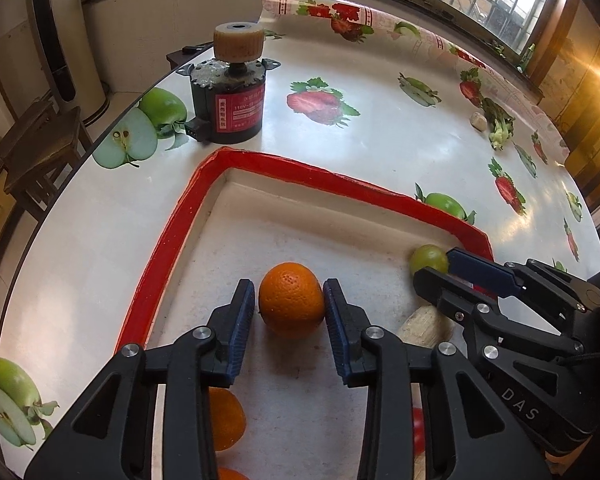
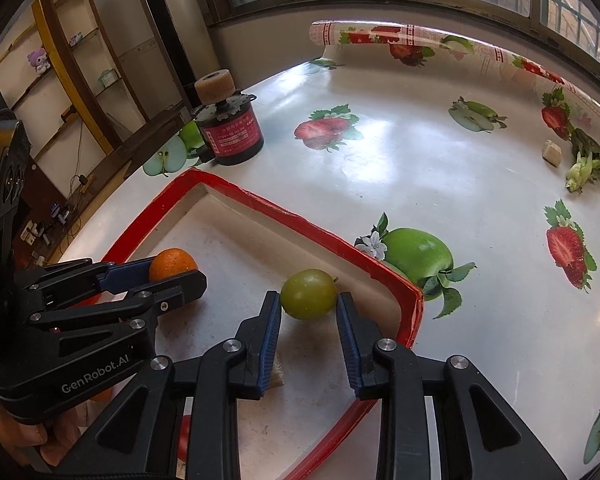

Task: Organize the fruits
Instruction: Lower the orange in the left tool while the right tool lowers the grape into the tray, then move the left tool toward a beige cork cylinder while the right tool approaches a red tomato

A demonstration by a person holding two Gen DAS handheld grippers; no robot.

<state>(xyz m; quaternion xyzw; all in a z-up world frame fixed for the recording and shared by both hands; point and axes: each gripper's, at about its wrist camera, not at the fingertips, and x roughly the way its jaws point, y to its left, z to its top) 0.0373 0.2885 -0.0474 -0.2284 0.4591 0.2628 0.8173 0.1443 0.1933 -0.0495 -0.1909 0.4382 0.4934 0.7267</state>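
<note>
Grippers angled down into tray [image 1: 168, 236]: left jaws loosely flank orange [image 1: 291, 300], right flank green fruit [image 2: 308, 294]

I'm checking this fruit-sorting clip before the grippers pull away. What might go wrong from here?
1. The orange sits between the left gripper pads with almost no gap; lifting could drag or roll it.
2. The green fruit is round, near the red tray rim; a nudge from the right gripper might roll it.
3. The grippers are close together and may collide.
</note>
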